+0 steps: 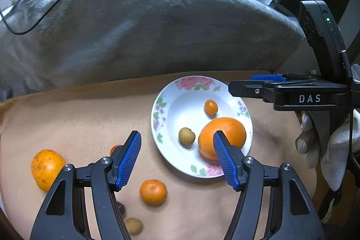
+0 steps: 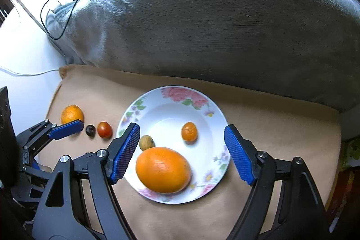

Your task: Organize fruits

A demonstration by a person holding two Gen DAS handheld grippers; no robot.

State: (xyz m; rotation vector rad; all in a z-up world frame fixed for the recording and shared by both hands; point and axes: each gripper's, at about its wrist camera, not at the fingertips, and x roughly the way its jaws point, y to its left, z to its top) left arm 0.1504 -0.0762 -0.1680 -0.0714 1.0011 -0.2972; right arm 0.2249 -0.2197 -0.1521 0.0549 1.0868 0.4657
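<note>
3 fruits sit in the floral plate [image 2: 209, 105].
Both the left gripper [image 1: 177, 156] and right gripper [image 2: 181, 150] gape wide, holding nothing; the big orange [image 2: 163, 169] lies near the plate's front rim.

A tan cloth [image 2: 270, 127] covers the surface across the lower half of both views, with a grey cushion [image 2: 213, 26] along its upper edge. At centre lies a flowered plate [image 2: 209, 105]. Left of it in the right wrist view sit a mandarin [image 2: 72, 114], a dark fruit [image 2: 90, 130] and a tomato [image 2: 104, 129]; the left wrist view adds a tangerine [image 1: 153, 191] and a longan [image 1: 133, 226] at lower left.
</note>
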